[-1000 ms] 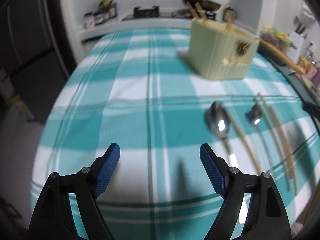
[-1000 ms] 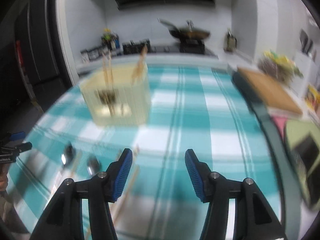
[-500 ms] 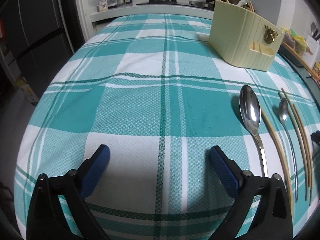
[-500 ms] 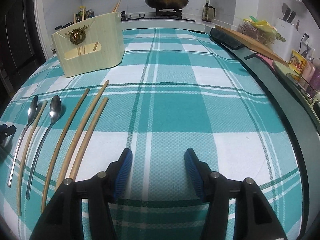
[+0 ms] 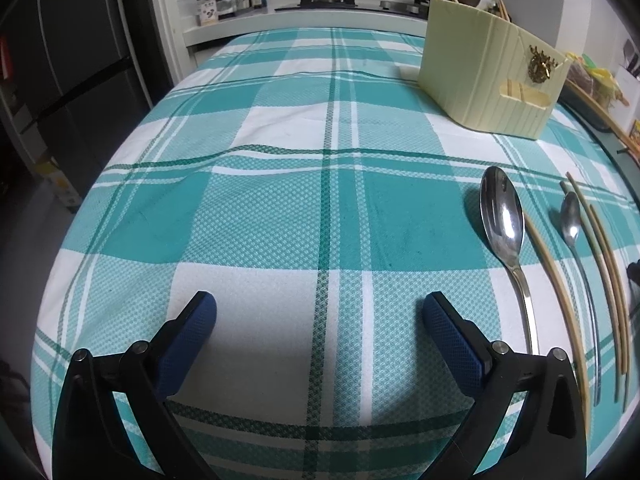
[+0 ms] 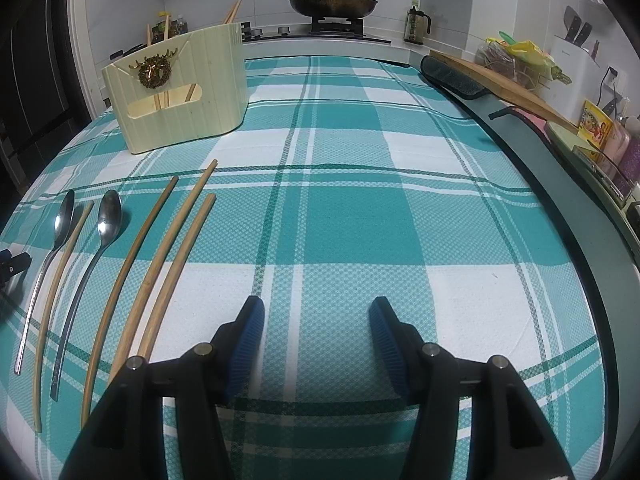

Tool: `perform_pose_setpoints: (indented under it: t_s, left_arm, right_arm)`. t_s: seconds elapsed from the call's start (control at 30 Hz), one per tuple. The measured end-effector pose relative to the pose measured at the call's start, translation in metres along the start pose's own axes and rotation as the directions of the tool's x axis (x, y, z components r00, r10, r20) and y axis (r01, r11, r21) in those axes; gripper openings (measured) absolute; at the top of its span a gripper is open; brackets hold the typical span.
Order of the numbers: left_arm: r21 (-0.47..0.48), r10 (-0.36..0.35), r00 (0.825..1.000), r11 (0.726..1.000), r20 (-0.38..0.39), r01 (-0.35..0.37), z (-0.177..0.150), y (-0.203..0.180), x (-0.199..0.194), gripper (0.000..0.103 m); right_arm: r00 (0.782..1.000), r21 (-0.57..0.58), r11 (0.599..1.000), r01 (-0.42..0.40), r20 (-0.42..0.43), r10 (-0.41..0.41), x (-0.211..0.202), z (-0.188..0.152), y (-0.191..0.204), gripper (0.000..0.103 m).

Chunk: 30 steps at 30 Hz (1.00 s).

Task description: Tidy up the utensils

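Two steel spoons and several wooden chopsticks lie side by side on the teal checked tablecloth. The large spoon (image 5: 505, 228) (image 6: 60, 226) and the small spoon (image 5: 571, 220) (image 6: 107, 220) have chopsticks (image 5: 556, 292) (image 6: 168, 264) between and beside them. A cream utensil holder (image 5: 488, 76) (image 6: 180, 92) stands behind them with chopsticks in it. My left gripper (image 5: 320, 312) is open and empty, left of the large spoon. My right gripper (image 6: 316, 312) is open and empty, right of the chopsticks.
The tablecloth (image 6: 360, 220) covers a table with a dark rim (image 6: 580, 240) at the right. Behind it is a counter with a stove and a pan (image 6: 332, 2), jars (image 5: 232, 0) and a wooden board (image 6: 516, 88). A dark fridge (image 5: 60, 80) stands at the left.
Both grippers have come down closer to the table and steadied. The left gripper's jaws have opened wider. The utensils have not moved.
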<state>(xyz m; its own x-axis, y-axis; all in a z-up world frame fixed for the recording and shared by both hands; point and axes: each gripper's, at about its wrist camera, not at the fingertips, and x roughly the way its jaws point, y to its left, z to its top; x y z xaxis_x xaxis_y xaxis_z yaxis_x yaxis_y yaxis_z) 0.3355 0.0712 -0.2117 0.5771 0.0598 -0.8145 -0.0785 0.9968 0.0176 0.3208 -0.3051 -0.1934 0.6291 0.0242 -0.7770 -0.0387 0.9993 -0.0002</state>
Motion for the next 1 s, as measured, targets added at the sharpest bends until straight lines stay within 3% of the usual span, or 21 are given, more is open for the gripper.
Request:
perform_pose_setpoints:
  t_s: [1.0]
  left_arm:
    - [-0.009,-0.015,1.0,1.0,-0.002,0.015,-0.0001,0.0012,0.0018,0.103]
  right_arm:
    - [1.0,0.0,1.0,0.002,0.002,-0.002,0.0007,0.0004,-0.0002,0.057]
